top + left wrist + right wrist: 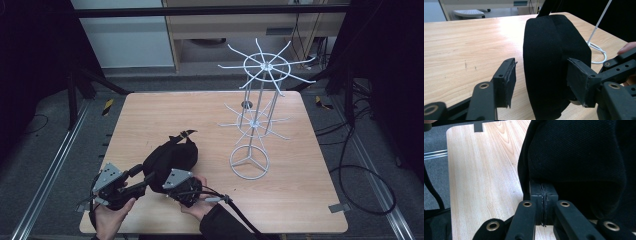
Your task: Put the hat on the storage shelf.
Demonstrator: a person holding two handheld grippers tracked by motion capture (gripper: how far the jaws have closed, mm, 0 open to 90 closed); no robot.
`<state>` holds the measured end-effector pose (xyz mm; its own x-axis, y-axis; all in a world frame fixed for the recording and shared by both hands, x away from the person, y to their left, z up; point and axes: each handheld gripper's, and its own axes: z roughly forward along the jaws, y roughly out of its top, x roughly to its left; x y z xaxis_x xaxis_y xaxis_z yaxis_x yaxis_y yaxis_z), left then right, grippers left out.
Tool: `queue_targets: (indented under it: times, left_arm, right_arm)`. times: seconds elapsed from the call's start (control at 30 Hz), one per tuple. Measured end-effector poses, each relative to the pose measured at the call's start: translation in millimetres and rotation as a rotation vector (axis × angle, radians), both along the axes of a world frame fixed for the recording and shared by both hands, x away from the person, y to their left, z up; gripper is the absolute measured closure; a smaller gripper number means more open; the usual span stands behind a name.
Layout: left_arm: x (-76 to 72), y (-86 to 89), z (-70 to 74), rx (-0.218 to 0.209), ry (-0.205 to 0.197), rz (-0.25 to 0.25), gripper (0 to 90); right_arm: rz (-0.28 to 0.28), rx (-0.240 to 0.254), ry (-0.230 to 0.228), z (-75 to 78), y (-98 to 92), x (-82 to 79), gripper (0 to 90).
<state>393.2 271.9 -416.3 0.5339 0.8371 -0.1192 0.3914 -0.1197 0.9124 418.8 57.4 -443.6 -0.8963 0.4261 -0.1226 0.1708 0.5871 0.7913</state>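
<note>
A black fabric bag (170, 154) with a strap and buckle lies on the near left part of the wooden table (200, 107). In the left gripper view my left gripper (542, 80) stands open with the bag (551, 57) between its jaws. Its left pad (508, 83) is clear of the cloth. From above, the left gripper (143, 175) reaches the bag from the left. My right gripper (543, 192) is shut on an edge of the bag (579, 152). In the high view the right gripper (166, 183) sits at the bag's near side.
A tall white wire rack (266, 66) with radiating arms on two tiers stands on a ring base right of the bag; its base wire (596, 51) shows behind the bag. Bare tabletop lies left and far of the bag. Cables trail on the floor at right.
</note>
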Motion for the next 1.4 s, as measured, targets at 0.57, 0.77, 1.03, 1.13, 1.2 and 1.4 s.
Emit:
queue_targets:
  times: [0.57,0.77,1.03,1.13,1.2,1.4]
  left_arm:
    - [23.1,41.2,-24.6,0.01,0.127,0.198,55.8]
    - [33.3,51.8,-35.5,0.025,0.17,0.237,53.3]
    - [41.3,61.7,-48.9,0.101,0.25,0.298,42.9]
    - [41.3,63.0,-49.7,0.105,0.259,0.307,40.6]
    - [39.8,63.7,-48.2,0.112,0.25,0.308,40.2]
    - [27.7,59.3,-35.9,0.15,0.18,0.267,35.8]
  right_arm:
    - [-0.028,0.094,0.006,-9.1,-1.1,-2.7,65.3]
    - [-0.119,0.115,0.026,-8.3,-39.7,5.7,63.0]
    - [-0.199,0.129,0.046,-10.2,-84.0,9.2,59.9]
    - [-0.222,0.136,0.043,-10.3,-98.9,8.0,58.9]
    - [-0.24,0.145,0.042,-11.1,-110.3,6.6,58.5]
    - [-0.313,0.165,0.042,-13.3,-149.9,2.6,57.0]
